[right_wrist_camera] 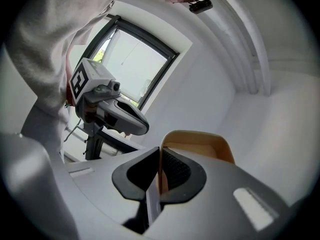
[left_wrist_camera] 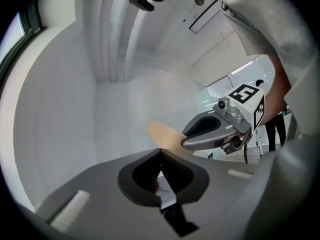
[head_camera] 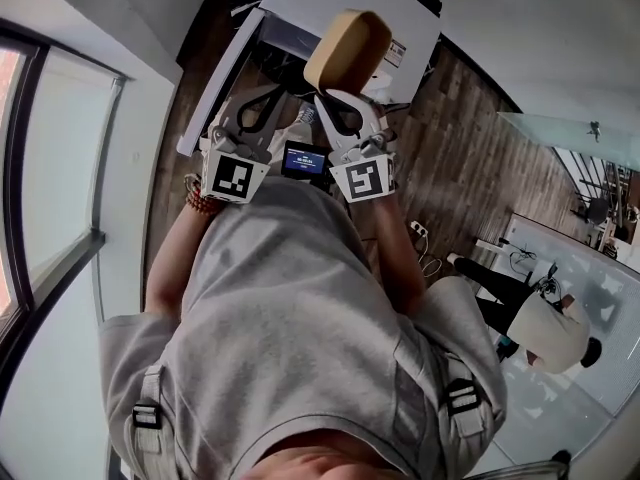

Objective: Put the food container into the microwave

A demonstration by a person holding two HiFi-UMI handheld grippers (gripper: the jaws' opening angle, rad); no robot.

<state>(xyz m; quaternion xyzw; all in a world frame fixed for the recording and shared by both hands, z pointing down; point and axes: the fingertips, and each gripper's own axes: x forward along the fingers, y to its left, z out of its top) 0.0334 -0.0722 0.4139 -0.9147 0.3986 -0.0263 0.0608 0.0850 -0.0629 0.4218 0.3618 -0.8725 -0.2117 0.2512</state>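
Both forearms are bent up in front of the chest, and the two grippers sit side by side with their marker cubes against the grey shirt (head_camera: 290, 308) and their jaws pointing away from the body. The right gripper (right_wrist_camera: 160, 154) is clamped on the tan food container (head_camera: 345, 48). Its own view shows the two dark pads pressed on either side of one thin side wall, just below the rim. The container hangs in the air beyond the jaws and touches nothing else. From the head view it overlaps the near edge of the white microwave (head_camera: 400, 18), not inside it.

The left gripper (left_wrist_camera: 160, 151) is just beside the right one and a little lower. Its pads meet at the tips with nothing held between them, leaving only a narrow triangular gap behind the tips. In its view the container and the right gripper's jaws lie just past its tips, apart from them. A beaded bracelet (head_camera: 200, 200) circles the left wrist.

Between the two cubes a small dark screen (head_camera: 303, 158) glows blue. A long white panel (head_camera: 225, 78) runs beside the microwave's left edge; whether it is the door cannot be told. The floor (head_camera: 460, 158) is dark wood. A window (head_camera: 50, 168) fills the left side. Well off to the right a second person (head_camera: 545, 323) in a pale top stands near a white cable (head_camera: 425, 238) on the floor.
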